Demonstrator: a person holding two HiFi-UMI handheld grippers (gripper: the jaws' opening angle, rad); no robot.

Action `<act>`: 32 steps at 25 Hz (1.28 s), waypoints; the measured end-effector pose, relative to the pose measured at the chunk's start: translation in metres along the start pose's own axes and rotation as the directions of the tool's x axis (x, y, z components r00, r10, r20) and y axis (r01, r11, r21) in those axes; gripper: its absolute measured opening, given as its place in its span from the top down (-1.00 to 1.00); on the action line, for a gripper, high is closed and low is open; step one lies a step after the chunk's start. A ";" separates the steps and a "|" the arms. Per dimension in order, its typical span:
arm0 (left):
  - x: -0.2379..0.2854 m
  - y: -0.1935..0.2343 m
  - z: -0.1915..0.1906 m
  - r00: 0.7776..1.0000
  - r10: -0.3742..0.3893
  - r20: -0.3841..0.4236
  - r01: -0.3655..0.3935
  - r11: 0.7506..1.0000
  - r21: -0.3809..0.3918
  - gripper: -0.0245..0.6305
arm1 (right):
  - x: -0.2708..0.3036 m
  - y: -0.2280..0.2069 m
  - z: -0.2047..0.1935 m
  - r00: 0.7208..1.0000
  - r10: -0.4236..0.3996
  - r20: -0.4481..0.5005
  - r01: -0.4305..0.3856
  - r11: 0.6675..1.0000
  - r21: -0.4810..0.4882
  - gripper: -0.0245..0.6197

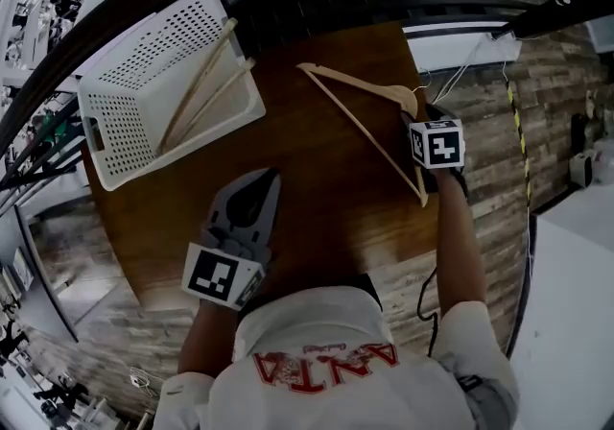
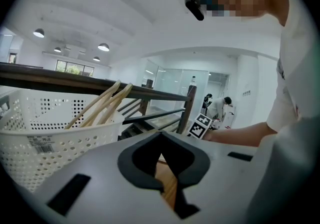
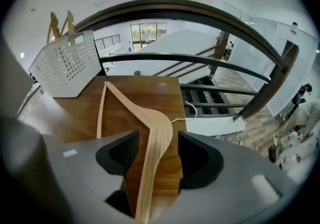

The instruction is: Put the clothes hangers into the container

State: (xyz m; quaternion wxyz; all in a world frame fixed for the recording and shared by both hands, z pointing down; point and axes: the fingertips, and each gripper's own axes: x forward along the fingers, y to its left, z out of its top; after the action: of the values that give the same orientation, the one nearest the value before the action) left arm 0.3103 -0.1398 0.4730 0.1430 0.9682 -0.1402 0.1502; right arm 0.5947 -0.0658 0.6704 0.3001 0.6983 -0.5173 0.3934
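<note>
1. head view: a white perforated basket (image 1: 125, 126) sits on the far left corner of the wooden table (image 1: 317, 198). stowed hangers (image 1: 197, 87) lean inside it, their ends poking past its rim. a loose hanger (image 1: 357, 82) lies flat on the right part of the table, well apart from the basket, with its hook toward the right. the right gripper (image 1: 424, 140) is over the near right end of that hanger. the left gripper (image 1: 261, 183) is over the near left of the table and points away from the person.
2. left gripper view: the left gripper (image 2: 161, 135) has its jaws closed tip to tip with nothing between them; only a strip of table (image 2: 167, 180) shows below the tips. the basket (image 2: 35, 138) stands to the left with the stowed hangers (image 2: 102, 103) sticking up out of it. the marker cube (image 2: 200, 125) of the other gripper shows farther off to the right.
3. right gripper view: the right gripper (image 3: 157, 138) has its jaws spread and straddles one arm of the loose hanger (image 3: 155, 118). a little bare table (image 3: 130, 88) shows between the wood and each pad, so nothing is clamped. the wire hook (image 3: 189, 112) points right, near the table edge. the basket (image 3: 67, 65) is at the far left.
</note>
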 end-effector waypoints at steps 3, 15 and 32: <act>0.002 0.006 -0.005 1.000 -0.008 -0.019 0.008 1.000 -0.009 0.90 | 0.020 -0.003 0.000 1.000 -0.012 -0.018 0.012 1.000 0.014 0.24; -0.001 0.023 -0.021 0.999 0.020 -0.051 -0.020 1.000 -0.009 0.90 | 0.041 -0.004 0.004 0.997 -0.014 -0.077 0.015 1.000 0.011 0.37; -0.050 0.002 0.008 1.000 0.010 0.019 -0.010 1.000 0.007 0.90 | -0.065 0.016 0.012 0.977 -0.147 0.152 0.160 0.984 -0.079 0.38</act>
State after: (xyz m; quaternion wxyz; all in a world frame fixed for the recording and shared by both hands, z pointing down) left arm 0.2654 -0.1329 0.4500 0.1376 0.9693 -0.1459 0.1420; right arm 0.5727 -0.0487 0.6089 0.3225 0.7486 -0.4997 0.2930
